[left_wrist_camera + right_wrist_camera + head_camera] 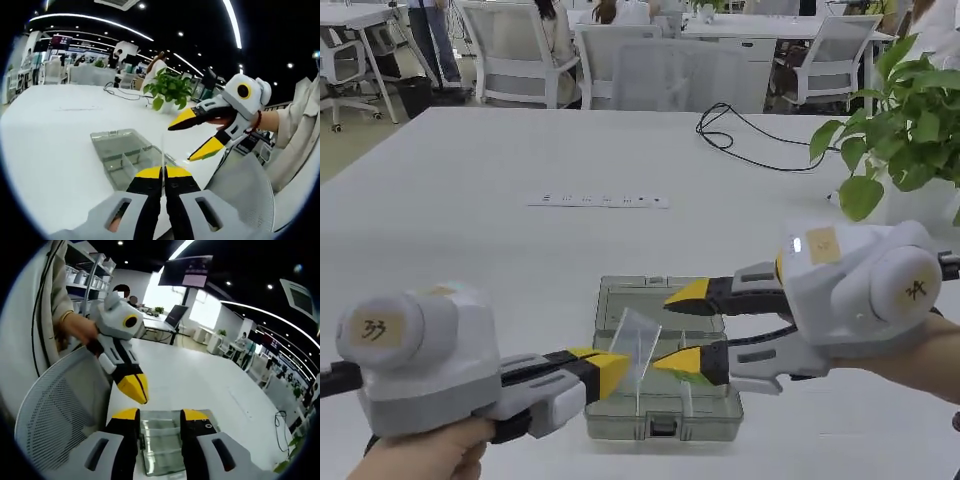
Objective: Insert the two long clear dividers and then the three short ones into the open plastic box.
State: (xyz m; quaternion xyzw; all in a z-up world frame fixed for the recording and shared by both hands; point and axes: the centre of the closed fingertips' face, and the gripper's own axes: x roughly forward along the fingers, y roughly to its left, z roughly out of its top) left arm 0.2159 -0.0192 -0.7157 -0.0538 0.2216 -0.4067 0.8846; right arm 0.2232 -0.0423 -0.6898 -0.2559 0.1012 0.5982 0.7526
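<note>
Open clear plastic box on the white table, near edge, in front of the person. Lid folded flat on the far side, base nearer. In the base a few clear dividers already stand upright, splitting it into compartments; exact count can't be told. Left gripper view shows one long partition with a short cross piece in the box.

Left gripper: yellow tips pressed together, clamped on a clear divider. Divider is a thin, see-through flat sheet, tilted, raised just above the base, near its left half. In left gripper view its edge rises straight from the closed jaws of the left gripper.

Right gripper: jaws wide apart, holding nothing, over the box's right side. Same in left gripper view. Right gripper view: own tips spread with the box between them, left gripper just beyond.

Potted plant and black cable at far right of the table.
</note>
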